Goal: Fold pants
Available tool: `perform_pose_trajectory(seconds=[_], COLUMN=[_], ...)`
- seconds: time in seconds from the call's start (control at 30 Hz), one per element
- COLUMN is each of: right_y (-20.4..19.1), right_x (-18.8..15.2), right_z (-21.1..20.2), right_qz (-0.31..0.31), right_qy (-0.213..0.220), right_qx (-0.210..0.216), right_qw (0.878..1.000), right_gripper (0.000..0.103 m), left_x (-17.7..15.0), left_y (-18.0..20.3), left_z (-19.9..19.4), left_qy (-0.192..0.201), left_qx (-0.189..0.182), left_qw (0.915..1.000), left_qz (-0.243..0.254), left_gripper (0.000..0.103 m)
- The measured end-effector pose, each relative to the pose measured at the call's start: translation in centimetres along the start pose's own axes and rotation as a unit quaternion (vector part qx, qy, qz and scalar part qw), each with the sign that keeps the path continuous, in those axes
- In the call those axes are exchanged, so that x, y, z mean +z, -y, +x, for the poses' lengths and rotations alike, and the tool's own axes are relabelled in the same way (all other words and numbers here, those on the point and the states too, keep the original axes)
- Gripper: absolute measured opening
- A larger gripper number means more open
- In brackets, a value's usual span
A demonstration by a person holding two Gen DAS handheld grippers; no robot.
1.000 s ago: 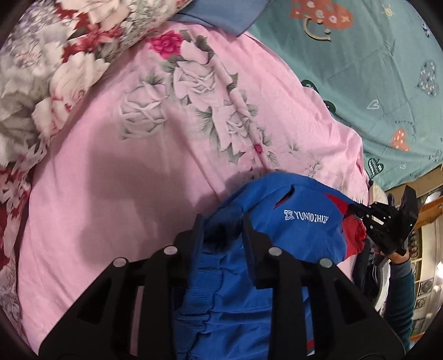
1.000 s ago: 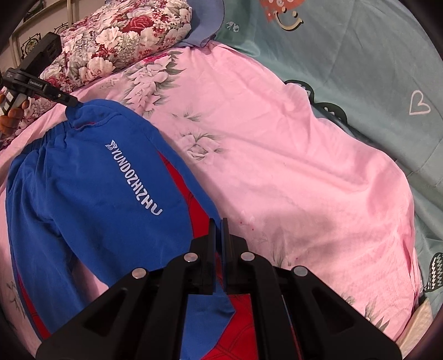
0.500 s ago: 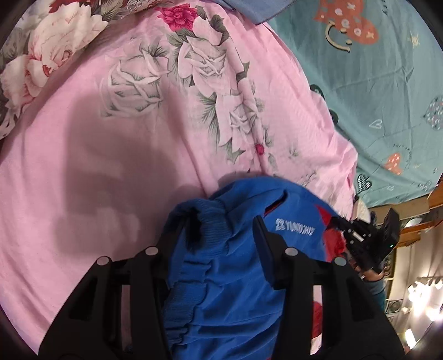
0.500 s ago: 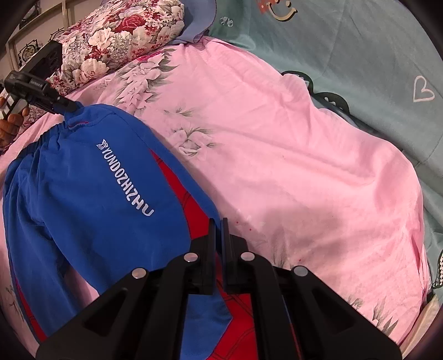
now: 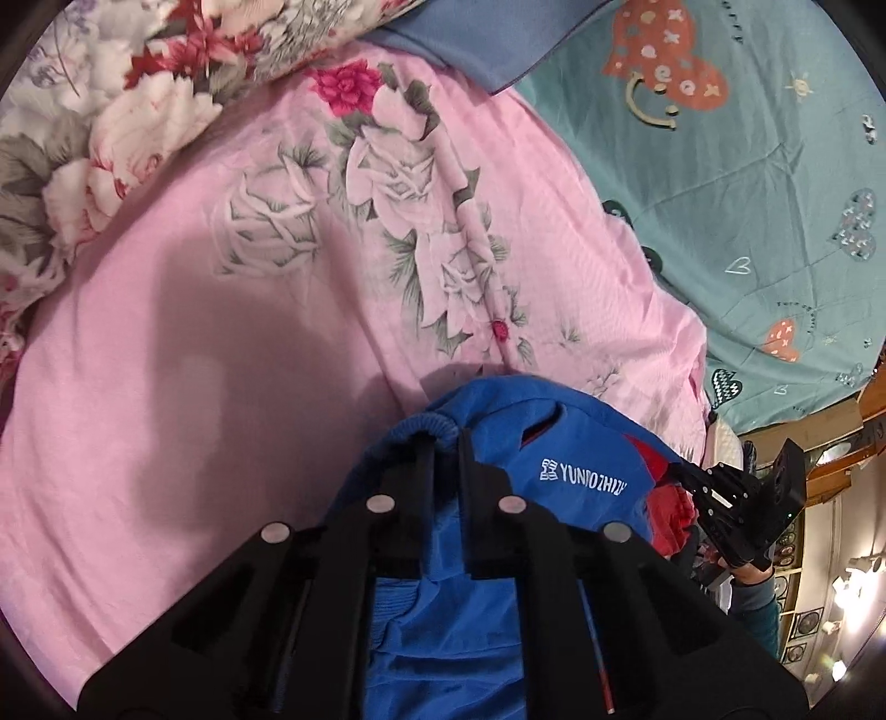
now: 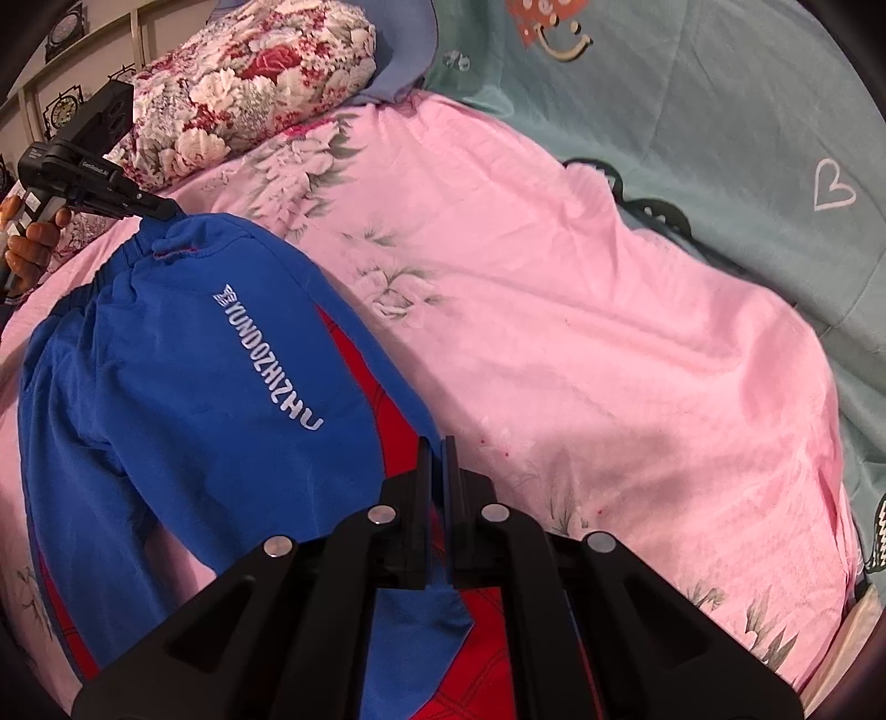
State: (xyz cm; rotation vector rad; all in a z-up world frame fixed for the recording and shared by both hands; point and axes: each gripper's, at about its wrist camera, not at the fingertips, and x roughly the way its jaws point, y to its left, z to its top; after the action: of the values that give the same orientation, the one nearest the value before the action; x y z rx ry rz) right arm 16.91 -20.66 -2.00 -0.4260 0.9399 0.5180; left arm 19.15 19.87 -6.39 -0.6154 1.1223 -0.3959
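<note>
Blue pants [image 6: 183, 399] with red panels and white lettering lie on the pink floral sheet [image 6: 581, 310], and also show in the left wrist view [image 5: 559, 437]. My left gripper [image 5: 446, 437] is shut on the ribbed waistband corner; it also shows in the right wrist view [image 6: 158, 209] at the far left. My right gripper [image 6: 436, 443] is shut on the red and blue leg edge near me; it shows in the left wrist view [image 5: 678, 471] at the right.
A floral pillow [image 6: 249, 94] lies at the head of the bed. A teal quilt [image 6: 720, 111] with hearts runs along the far side. A blue cloth [image 5: 482, 44] lies between them. Room furniture and lamps [image 5: 841, 587] show past the bed's edge.
My left gripper's fingers stood apart around the waistband and have closed on it. The right gripper has stayed shut on the pant leg and barely moved.
</note>
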Motion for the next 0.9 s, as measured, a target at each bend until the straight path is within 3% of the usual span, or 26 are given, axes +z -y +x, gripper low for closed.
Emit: perform_pose_trajectory(seconds=[0.27,0.47,0.57,0.7,0.83,0.9], right_y=[-3.8,-10.1,-13.9,-19.9,-23.3,-23.9], right_x=[-1.9,-6.1,-8.9,-12.9,-15.6,-16.2], right_z=[-6.8,-11.7,-13.0,-12.5,-10.5,-9.5], right_qz=[-0.02,-0.044,-0.064,-0.104,-0.129,-0.126], right_qy=[0.059,0.107,0.122,0.109,0.079,0.06], right_qx=[0.0,0.003,0.021,0.068,0.081,0.083], right_qw=[0.998,0.993,0.99,0.986,0.985,0.987], right_gripper=[0.002,0.002,0.002,0.002,0.002,0.002], left_x=[-4.0,-10.3,-13.2,-16.6,-18.6,-19.0], left_y=[2.2,2.6,1.4,-0.6,-2.0,-2.9], left_z=[-5.5,-10.5,-11.7,-12.3,-13.1,-13.2], left_qy=[0.044,0.068,0.059,0.045,0.06,0.056], left_qx=[-0.015,-0.012,-0.001,0.035,0.078,0.097], left_qw=[0.9944,0.9851,0.9832,0.9801,0.9691,0.9668], left_qz=[0.094,0.158,0.173,0.19,0.226,0.23], left_gripper=[0.007,0.007,0.007,0.008,0.014,0.027])
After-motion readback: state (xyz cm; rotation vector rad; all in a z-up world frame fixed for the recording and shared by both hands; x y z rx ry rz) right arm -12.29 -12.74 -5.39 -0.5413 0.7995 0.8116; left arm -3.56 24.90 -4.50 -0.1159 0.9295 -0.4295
